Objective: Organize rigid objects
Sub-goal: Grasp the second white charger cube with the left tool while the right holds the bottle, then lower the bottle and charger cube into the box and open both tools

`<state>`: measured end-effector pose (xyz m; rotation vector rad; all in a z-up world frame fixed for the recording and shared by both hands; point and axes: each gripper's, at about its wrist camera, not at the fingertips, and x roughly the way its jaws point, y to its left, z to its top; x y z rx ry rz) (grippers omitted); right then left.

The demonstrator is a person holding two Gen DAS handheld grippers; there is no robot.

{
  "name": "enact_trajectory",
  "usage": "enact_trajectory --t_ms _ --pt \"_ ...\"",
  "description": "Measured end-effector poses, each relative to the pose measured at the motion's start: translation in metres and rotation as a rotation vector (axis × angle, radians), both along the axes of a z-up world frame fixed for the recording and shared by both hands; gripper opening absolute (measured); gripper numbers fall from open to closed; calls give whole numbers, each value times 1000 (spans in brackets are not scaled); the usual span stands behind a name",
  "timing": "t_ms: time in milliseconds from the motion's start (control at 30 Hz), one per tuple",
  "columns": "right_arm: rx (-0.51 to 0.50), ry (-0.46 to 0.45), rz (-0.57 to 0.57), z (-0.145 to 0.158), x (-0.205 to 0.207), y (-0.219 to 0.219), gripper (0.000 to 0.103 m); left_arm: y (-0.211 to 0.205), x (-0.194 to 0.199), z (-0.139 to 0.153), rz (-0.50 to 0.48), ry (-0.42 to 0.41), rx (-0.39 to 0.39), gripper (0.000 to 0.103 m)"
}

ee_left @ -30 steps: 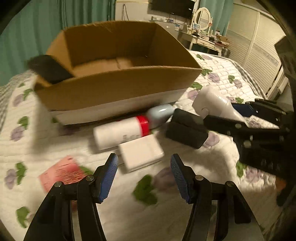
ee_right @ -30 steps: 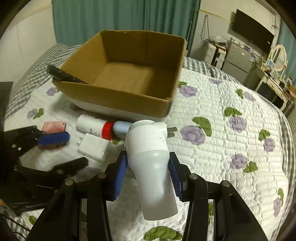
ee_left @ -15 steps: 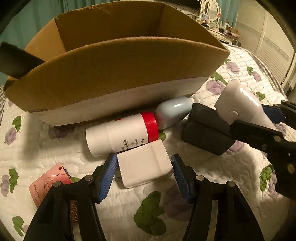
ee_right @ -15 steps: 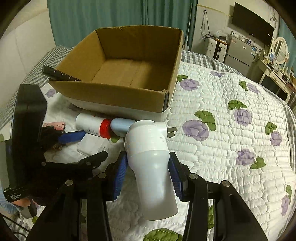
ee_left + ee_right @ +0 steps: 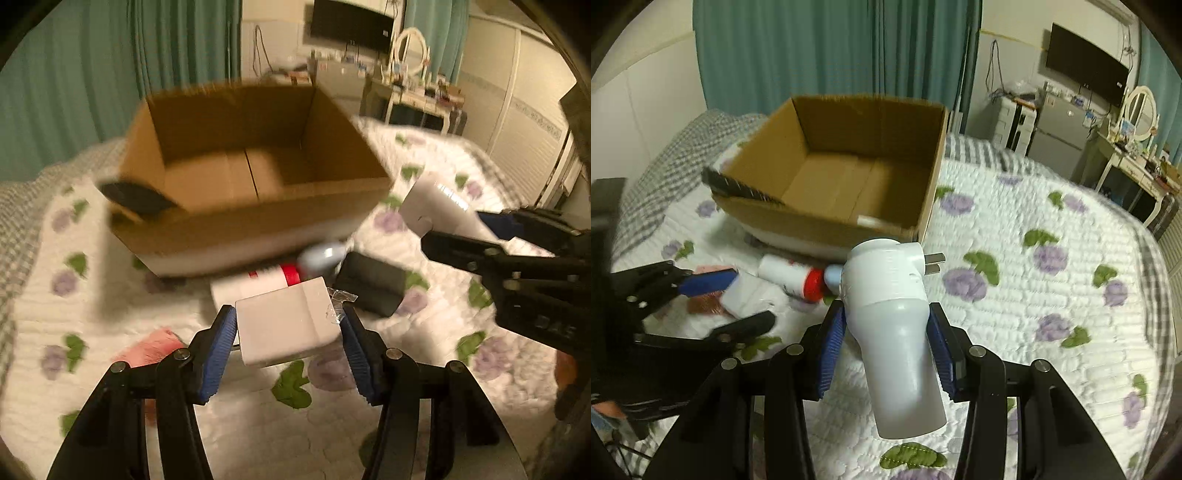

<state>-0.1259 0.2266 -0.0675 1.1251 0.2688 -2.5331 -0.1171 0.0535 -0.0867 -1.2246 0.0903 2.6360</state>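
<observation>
My left gripper (image 5: pixel 286 314) has a flat white box (image 5: pixel 284 328) between its blue pads. Its jaws are closing on the box, which hangs clear above the quilt. My right gripper (image 5: pixel 886 314) is shut on a white plug-in device (image 5: pixel 886 288) whose metal prongs point right. From the left wrist view the same device (image 5: pixel 432 203) shows at the right. An open cardboard box (image 5: pixel 258 221) stands on the bed behind both grippers, and its floor looks bare.
A white bottle with a red band (image 5: pixel 258 284), a pale blue object (image 5: pixel 325 254) and a black block (image 5: pixel 369 284) lie before the cardboard box. A pink card (image 5: pixel 155 343) lies at the left. A black brush-like thing (image 5: pixel 738 188) rests on the box's corner.
The left gripper came down around the white box, gripped it and lifted it off the quilt. Both grippers have risen, and the right one kept its hold on the device.
</observation>
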Motion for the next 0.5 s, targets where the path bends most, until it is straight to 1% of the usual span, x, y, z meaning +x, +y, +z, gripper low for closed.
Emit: enact_trajectory --t_ms 133,167,267,300,367,433,500 --pt "9 61 14 30 -2 -5 44 0 2 52 4 90 9 58" --pt "7 80 21 39 -4 -7 44 1 -1 60 1 102 6 58" --pt "2 118 37 54 -13 -12 44 -1 -23 89 16 166 -10 58" --pt "-1 132 42 59 -18 -15 44 -8 -27 95 22 177 -13 58" --pt "-14 145 49 63 -28 -17 44 -8 -49 102 34 194 -25 58" --pt "-27 150 50 63 -39 -19 44 -12 -72 100 48 184 -37 58" --pt "-30 148 51 58 -52 -22 44 -11 -92 92 56 172 -56 58"
